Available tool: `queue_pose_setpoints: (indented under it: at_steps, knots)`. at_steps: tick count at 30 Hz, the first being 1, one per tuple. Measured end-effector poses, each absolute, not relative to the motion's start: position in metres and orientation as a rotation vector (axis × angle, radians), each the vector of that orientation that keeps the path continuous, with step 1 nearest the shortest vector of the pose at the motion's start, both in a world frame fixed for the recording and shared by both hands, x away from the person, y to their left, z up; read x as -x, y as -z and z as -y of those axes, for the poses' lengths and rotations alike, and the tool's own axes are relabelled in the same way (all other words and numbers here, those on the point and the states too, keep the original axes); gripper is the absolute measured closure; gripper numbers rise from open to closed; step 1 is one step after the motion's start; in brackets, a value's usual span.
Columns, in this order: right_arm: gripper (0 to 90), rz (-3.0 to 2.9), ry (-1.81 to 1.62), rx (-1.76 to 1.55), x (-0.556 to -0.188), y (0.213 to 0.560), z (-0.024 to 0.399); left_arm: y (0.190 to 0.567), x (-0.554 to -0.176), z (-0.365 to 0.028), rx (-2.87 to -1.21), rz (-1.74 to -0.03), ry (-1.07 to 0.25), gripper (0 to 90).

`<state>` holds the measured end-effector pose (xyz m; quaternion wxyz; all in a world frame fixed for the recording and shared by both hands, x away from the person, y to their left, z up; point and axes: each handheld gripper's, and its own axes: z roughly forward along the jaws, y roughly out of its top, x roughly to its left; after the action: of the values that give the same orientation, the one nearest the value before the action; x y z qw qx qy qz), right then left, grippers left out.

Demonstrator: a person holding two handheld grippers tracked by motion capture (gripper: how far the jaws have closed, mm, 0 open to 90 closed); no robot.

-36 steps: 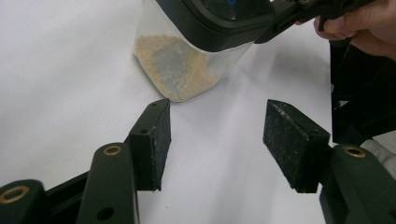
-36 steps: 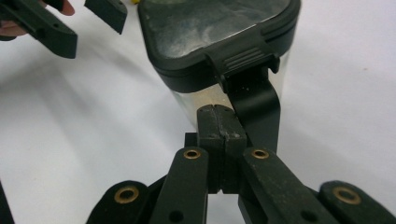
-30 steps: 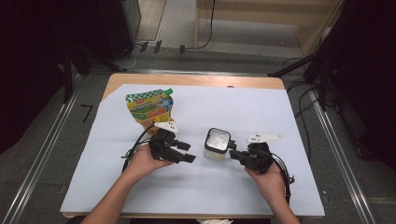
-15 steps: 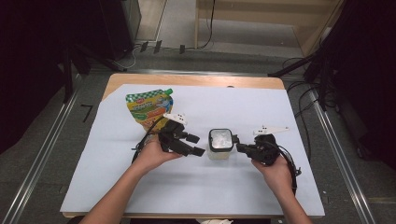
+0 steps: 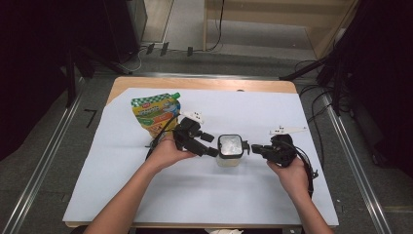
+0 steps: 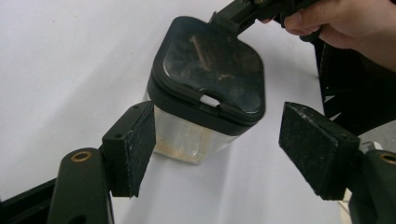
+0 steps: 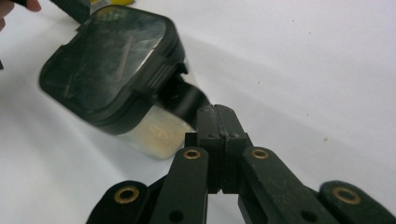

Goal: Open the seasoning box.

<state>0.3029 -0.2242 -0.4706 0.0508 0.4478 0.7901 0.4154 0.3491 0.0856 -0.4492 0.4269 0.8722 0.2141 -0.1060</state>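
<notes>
Beside jar (image 6: 205,88), L gripper (image 6: 219,149) jaws just spread; R gripper (image 7: 218,122) pinched shut.

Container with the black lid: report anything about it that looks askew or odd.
The container leans instead of sitting flat on the white sheet, its lid slanting. The right gripper, shut, pinches the black tab at its rim. The left gripper is open around it.

Green pouch (image 5: 155,112) on white sheet (image 5: 146,195).
</notes>
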Motion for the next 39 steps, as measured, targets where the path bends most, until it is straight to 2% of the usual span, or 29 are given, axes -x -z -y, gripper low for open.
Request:
queue_pose_setpoints:
  at_steps: [10,30,39]
  knots:
    - [90.0,-2.393,-1.237,-1.358,-0.308,0.475,0.217,0.465,-0.350,-0.073,-2.211,-0.488,0.220,17.6]
    - [90.0,-2.350,-1.230,-1.387,-0.305,0.479,0.215,0.470,-0.343,-0.056,-2.227,-0.447,0.108,14.7]
    - [90.0,-2.345,-1.225,-1.378,-0.304,0.479,0.214,0.464,-0.343,-0.057,-2.214,-0.459,0.114,14.7]
